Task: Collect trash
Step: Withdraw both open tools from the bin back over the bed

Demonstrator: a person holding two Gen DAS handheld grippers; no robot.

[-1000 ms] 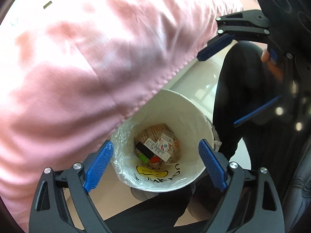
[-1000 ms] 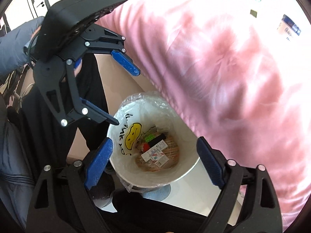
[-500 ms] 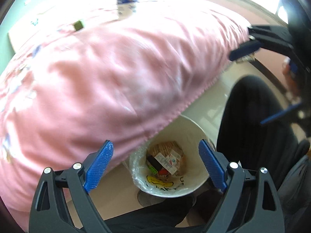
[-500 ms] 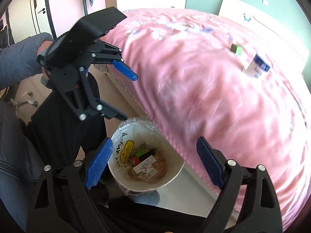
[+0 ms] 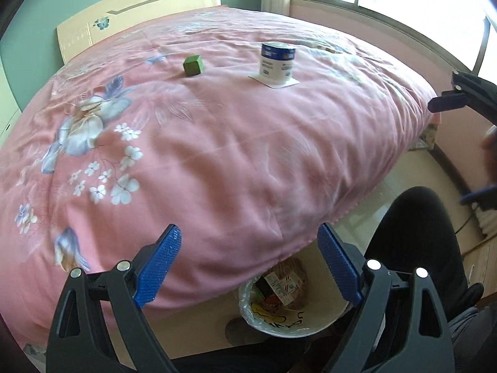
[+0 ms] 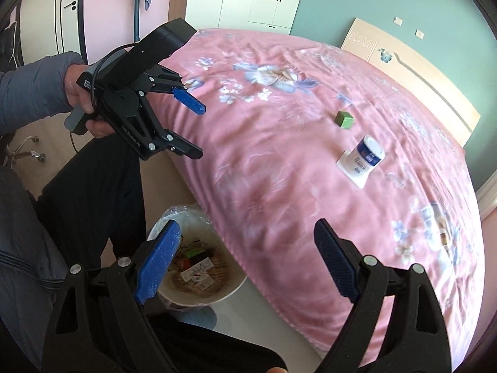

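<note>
Blue-padded and spread wide apart, your left gripper (image 5: pixel 248 264) holds nothing, and your right gripper (image 6: pixel 245 258) stands just as wide and just as bare. Seen from the right wrist, your left gripper (image 6: pixel 189 130) hangs at ten o'clock over your knee, its fingers parted around air.

Below them, at six o'clock in both views, the white bin (image 5: pixel 289 326) sits on the floor beside the bed edge, lined with a clear plastic bag (image 6: pixel 174 214). A yellow cartoon face is printed on its inner wall, and small wrappers (image 5: pixel 279 283) lie at the bottom. From the right wrist the bin (image 6: pixel 217 295) shows just past your left finger pad, with your dark trouser leg (image 6: pixel 93 192) next to it.

Farther out, the pink flowered quilt (image 5: pixel 233 140) fills most of each view. Two pieces rest on it, near each other but apart: a small green cube (image 5: pixel 194 66) at twelve o'clock from the left wrist, and a white tub with a blue band (image 5: pixel 277 60) at one o'clock, standing on a flat square base. From the right wrist the cube (image 6: pixel 344 119) and tub (image 6: pixel 363 160) sit at two o'clock.

Beyond the quilt you have the pale wooden headboard (image 5: pixel 136 9) against a green wall
</note>
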